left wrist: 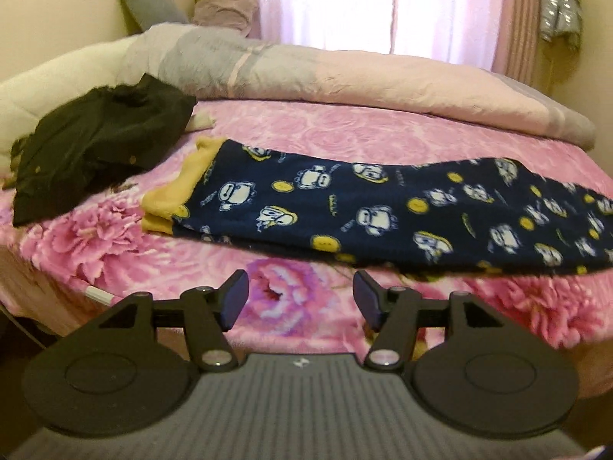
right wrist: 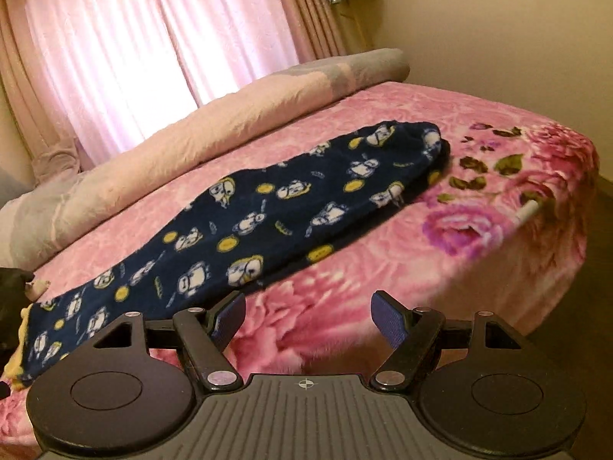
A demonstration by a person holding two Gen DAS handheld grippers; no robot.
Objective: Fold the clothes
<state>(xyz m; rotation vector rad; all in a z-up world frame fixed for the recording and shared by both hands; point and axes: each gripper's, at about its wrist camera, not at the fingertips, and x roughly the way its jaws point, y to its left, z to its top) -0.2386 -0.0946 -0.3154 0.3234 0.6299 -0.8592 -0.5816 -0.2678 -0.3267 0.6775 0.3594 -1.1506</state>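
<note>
A navy fleece garment (left wrist: 383, 214) with white cartoon figures, yellow dots and a yellow cuff lies folded lengthwise along the pink floral bed (left wrist: 291, 130). It also shows in the right wrist view (right wrist: 268, 207), stretching from lower left to upper right. A crumpled black garment (left wrist: 95, 142) lies at the left, beyond the yellow cuff. My left gripper (left wrist: 300, 299) is open and empty, just short of the navy garment's near edge. My right gripper (right wrist: 306, 320) is open and empty, near the bed's front edge beside the garment.
A rolled pink and grey duvet (left wrist: 345, 80) lies along the far side of the bed under a curtained window (right wrist: 134, 38). A grey pillow (left wrist: 153, 7) leans at the back left. A white stick-like object (right wrist: 528, 211) lies near the bed's right corner.
</note>
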